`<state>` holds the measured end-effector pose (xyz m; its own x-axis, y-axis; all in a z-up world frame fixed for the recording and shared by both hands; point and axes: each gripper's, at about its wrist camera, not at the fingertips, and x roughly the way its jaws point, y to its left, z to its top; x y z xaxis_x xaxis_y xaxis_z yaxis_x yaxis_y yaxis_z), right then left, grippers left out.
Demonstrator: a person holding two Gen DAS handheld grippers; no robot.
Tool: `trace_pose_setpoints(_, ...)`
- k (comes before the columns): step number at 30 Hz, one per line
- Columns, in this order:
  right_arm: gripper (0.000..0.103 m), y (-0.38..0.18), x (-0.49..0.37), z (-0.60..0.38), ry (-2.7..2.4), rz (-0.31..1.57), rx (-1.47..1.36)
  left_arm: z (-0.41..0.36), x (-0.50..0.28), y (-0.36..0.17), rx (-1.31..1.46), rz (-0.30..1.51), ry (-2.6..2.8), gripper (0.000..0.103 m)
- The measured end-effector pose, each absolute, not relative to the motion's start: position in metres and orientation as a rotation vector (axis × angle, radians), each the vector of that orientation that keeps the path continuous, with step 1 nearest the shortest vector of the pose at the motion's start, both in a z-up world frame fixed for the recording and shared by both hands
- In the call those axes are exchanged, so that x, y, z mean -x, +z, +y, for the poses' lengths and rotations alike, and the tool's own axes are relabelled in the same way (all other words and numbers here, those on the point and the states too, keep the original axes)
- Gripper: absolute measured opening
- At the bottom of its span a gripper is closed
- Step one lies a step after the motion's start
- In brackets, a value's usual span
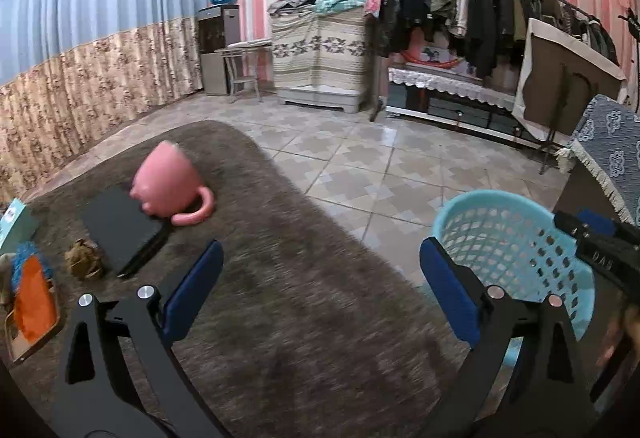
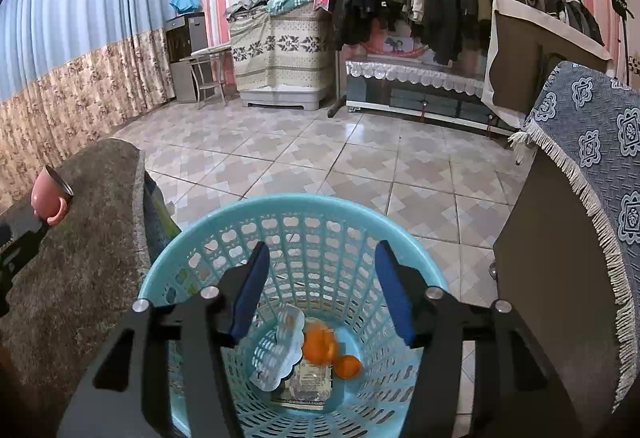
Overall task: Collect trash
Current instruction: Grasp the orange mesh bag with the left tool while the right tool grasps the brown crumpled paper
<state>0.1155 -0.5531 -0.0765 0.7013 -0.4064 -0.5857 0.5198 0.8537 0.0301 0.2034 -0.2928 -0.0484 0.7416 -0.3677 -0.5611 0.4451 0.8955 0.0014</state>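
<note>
Two grippers are in view, each with its blue-padded fingers spread apart and nothing between them. The right gripper [image 2: 320, 290] hangs directly above the mouth of the light-blue basket [image 2: 192, 246], which stands upright on the tiled floor [image 2: 360, 158] just beside the edge of the brown rug-covered table [image 2: 80, 258]. Down on the basket's bottom, below and between the right gripper's fingers, lie orange peel pieces [image 2: 320, 348], a white crinkled wrapper [image 2: 280, 350] and a flat printed packet [image 2: 308, 378] partly under them. The wrapper's long axis runs roughly from the basket's near left side up toward its far wall; the peel lies just right of it, touching it.

The left gripper [image 1: 320, 290] hovers over the table's near right part, its fingers pointing across the brown cover toward the far edge. The basket sits off the table's right edge, behind the gripper's right finger. Well to the left of the left gripper, near the table's left edge, lies a brown crumpled scrap [image 1: 82, 258], just beside the near end of a black flat case [image 1: 120, 226]. A pink mug [image 1: 168, 184] lies tipped on its side at the case's far end, handle toward the gripper. At the table's left edge sit an orange-and-blue item [image 1: 32, 298] on a tray and a teal box [image 1: 14, 224].
</note>
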Motion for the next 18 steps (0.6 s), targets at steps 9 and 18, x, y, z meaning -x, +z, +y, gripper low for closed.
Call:
trace_pose_setpoints(9,0.086,-0.071,-0.123,-0.526,-0.498,0.591,-0.147,-0.222,-0.206,-0.058,-0.104,0.623,-0.347,0.097)
trace_pose_setpoints(18,0.09,-0.078,-0.138,-0.489,-0.404,0.622,-0.124,-0.127,-0.222,-0.073,-0.06,0.66,-0.178,0.097)
